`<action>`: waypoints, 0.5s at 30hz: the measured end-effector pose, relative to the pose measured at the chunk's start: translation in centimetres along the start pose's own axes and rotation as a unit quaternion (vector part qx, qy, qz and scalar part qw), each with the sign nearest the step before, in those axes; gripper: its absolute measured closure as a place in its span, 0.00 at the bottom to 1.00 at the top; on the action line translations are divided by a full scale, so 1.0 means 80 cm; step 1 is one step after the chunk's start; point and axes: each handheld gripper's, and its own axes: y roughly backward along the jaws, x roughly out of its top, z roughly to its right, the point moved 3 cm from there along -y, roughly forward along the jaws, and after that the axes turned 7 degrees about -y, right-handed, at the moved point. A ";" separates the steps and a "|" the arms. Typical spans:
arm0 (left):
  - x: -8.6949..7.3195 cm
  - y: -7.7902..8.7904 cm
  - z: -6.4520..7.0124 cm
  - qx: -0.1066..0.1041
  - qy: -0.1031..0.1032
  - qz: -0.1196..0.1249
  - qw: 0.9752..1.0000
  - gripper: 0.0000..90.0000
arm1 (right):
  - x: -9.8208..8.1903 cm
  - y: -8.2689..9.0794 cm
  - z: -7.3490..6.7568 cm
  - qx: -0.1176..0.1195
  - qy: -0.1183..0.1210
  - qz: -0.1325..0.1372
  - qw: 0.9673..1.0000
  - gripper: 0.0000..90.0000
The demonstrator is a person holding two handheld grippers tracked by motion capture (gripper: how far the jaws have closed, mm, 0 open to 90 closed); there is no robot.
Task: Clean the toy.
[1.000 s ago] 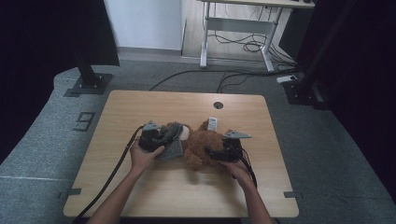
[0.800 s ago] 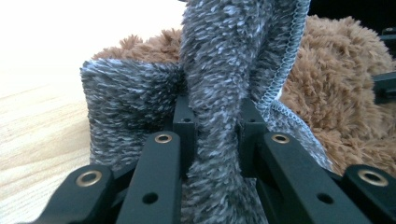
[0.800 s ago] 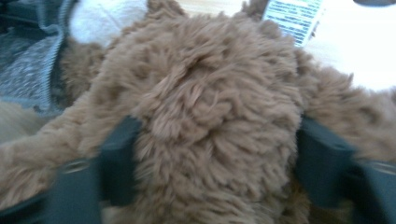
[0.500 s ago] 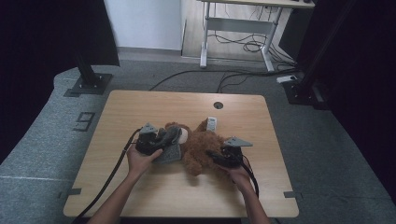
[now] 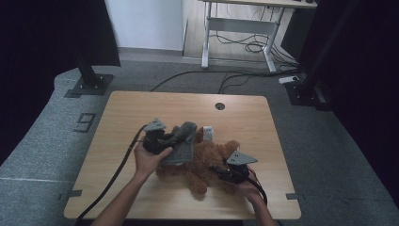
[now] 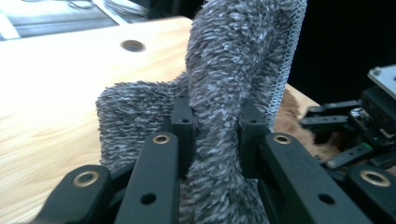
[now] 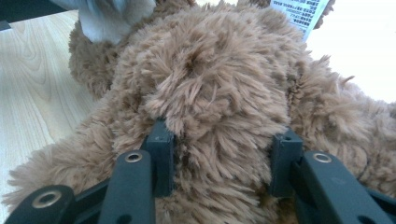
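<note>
Grippers: L gripper [image 6: 212, 126] clamps grey cloth [image 6: 224, 74] | R gripper [image 7: 224, 163] just closed, pinching brown teddy [image 7: 219, 93]

One brown teddy bear [image 5: 207, 162] counted, centre of frame. One grey cloth [image 5: 182, 143] counted, left of centre. Two grippers seen: left gripper [image 5: 175, 138], right gripper [image 5: 221, 170]. One table [image 5: 141, 108] counted.

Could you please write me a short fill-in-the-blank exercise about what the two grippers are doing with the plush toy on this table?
1. The left gripper is shut on a fuzzy ____ cloth.
2. The right gripper has just been closing, and its jaws now press into the brown ____.
3. The toy lies on a ____ table.
4. The tag on the toy is ____ with printed text.

Missing words: grey; teddy bear; wooden; white
</note>
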 end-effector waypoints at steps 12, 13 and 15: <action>-0.047 -0.006 -0.014 0.014 0.024 -0.020 0.999 0.84 | -0.008 0.000 -0.004 0.001 0.003 0.007 1.000 0.60; -0.047 0.000 -0.016 0.019 0.022 -0.018 0.999 0.84 | -0.008 0.000 -0.005 -0.001 0.004 0.006 1.000 0.60; -0.049 0.013 -0.026 0.036 0.022 -0.014 0.999 0.84 | -0.009 0.001 -0.005 -0.003 0.003 0.005 1.000 0.60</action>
